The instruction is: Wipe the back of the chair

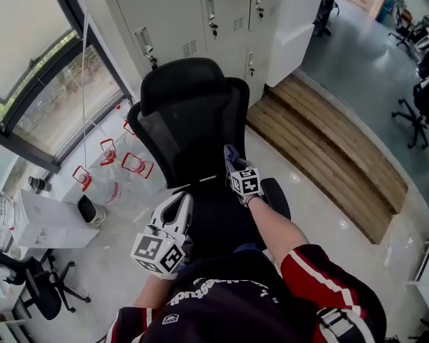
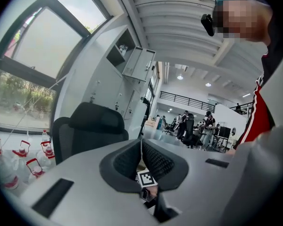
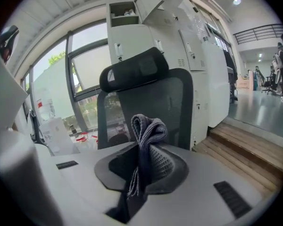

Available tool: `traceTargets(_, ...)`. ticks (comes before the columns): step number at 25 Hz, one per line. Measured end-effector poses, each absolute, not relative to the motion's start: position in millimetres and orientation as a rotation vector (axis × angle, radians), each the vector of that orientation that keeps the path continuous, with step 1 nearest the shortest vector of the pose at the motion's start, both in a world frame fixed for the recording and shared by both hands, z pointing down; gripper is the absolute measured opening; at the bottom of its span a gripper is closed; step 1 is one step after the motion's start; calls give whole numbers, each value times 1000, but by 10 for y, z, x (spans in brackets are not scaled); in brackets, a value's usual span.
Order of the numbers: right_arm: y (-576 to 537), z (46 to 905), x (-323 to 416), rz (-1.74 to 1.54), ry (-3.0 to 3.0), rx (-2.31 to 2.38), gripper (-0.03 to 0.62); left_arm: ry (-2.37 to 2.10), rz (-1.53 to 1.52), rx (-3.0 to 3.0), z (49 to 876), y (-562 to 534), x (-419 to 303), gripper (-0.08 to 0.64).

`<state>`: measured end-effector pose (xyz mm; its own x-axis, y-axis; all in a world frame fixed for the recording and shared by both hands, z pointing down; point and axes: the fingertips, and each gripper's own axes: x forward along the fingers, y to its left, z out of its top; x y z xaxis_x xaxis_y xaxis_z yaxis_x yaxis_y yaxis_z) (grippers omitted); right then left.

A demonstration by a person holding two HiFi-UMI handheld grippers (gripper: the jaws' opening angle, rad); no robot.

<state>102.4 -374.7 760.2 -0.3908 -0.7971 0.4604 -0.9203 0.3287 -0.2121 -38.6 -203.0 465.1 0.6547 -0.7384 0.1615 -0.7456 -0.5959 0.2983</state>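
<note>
A black mesh office chair with a headrest stands in front of me, its backrest facing me. My right gripper is shut on a folded grey cloth and holds it at the lower right part of the backrest. In the right gripper view the cloth sticks up between the jaws of the right gripper, with the chair close behind it; I cannot tell whether cloth and mesh touch. My left gripper hangs lower, near the seat, jaws together and empty. In the left gripper view the chair is beyond the left gripper.
Grey lockers stand right behind the chair. Water jugs with red handles sit on the floor to its left, under a window. A wooden step runs along the right. A white desk and another chair are at lower left.
</note>
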Motion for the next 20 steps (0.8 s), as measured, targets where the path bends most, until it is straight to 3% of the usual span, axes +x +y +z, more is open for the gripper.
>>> traceTargets(7,-3676,7887,1803,699,-2206,1652,61,-1136,77,2537,4760,-2145,-42,31)
traceTargets(20,-4213,8454,2013,740,-2130,1603,61,-1212,135,2452,4980,-2584,-175,31)
